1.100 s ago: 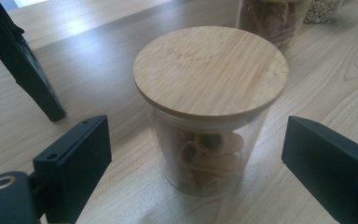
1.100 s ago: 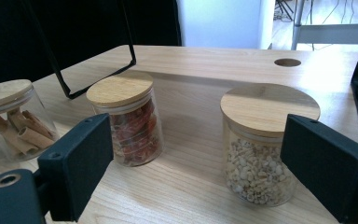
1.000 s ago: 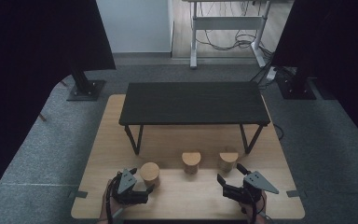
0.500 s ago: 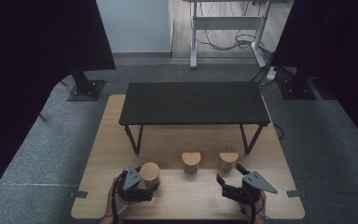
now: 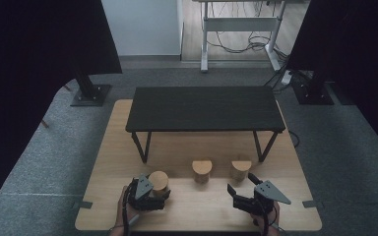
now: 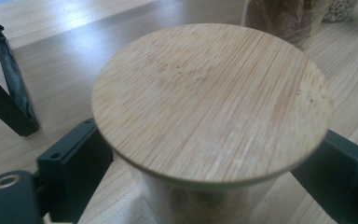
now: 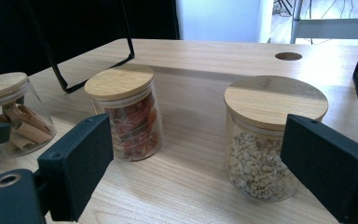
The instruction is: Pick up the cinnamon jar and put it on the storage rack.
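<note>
Wooden table (image 5: 108, 162) fills the lower middle of the high view; black shelf (image 5: 204, 108) stands on it at frame centre, legs down to the wood; three lidded glass jars sit in a row in front of it, lower part of frame.

Left jar (image 5: 158, 183), tube-shaped pieces inside per the right gripper view, sits lower left of centre in the high view; left gripper (image 5: 150, 194) is around it, jaws apart on either side of the glass under the bamboo lid (image 6: 209, 102), close to the walls; firm contact can't be confirmed from the left gripper view, looks like closing-in rather than clamped.

Middle jar (image 7: 128, 116), red contents, and right jar (image 7: 265, 140), pale nuts, stand untouched, well apart from each other.

Right gripper (image 5: 248, 194) at lower right of the high view, jaws wide apart, empty, pointed at the right jar but short of it.

Step in hand, as judged: grasping the left jar. Next move likely calls for squeezing the jaws onto the glass below the lid rim, then a straight lift, keeping it upright so the lid stays seated; right gripper probably needs to advance to straddle its jar.
</note>
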`<state>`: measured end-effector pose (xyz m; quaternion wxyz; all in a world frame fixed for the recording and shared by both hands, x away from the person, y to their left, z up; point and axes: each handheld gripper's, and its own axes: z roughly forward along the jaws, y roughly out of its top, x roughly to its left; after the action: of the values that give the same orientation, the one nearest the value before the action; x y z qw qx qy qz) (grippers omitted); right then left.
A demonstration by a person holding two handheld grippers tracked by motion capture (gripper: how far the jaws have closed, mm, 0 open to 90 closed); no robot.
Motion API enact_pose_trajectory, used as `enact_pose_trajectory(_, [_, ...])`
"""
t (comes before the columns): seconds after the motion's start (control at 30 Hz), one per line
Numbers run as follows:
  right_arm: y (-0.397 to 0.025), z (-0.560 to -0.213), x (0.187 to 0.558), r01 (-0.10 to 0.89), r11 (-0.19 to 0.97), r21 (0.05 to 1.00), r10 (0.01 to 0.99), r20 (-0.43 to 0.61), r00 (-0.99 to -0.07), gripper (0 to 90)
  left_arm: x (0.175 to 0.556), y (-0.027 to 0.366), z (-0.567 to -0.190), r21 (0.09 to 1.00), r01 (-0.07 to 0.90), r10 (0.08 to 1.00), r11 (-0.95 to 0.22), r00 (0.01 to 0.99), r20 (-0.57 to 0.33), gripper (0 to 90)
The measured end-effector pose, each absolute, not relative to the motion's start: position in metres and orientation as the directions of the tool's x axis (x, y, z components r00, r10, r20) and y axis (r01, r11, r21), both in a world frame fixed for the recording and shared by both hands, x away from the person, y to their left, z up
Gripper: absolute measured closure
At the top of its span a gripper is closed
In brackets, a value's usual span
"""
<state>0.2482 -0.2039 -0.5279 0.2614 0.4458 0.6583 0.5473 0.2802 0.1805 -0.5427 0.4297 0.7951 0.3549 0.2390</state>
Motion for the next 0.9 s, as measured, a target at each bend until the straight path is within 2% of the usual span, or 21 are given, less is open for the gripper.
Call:
enact_pose_trajectory(0.07, [-0.2040, -0.5278, 0.2481, 0.300, 0.002, 0.954, 0.873, 0.145, -0.465, 8.9, 0.2806, 0.1796, -0.5419, 0.857, 0.351, 0.773, -0.378, 0.629, 0.083, 20.7])
enact_pose_trajectory(0.13, [-0.2043, -0.5274, 0.2478, 0.299, -0.001, 0.954, 0.874, 0.146, -0.464, 8.9, 0.2837, 0.1784, -0.5407, 0.863, 0.353, 0.768, -0.362, 0.637, 0.062, 24.2])
enact_pose_trajectory(0.9, [-0.2043, -0.5269, 0.2477, 0.302, -0.011, 0.953, 0.870, 0.158, -0.467, 9.0, 0.2859, 0.1798, -0.5410, 0.868, 0.359, 0.764, -0.343, 0.645, 0.035, 25.5])
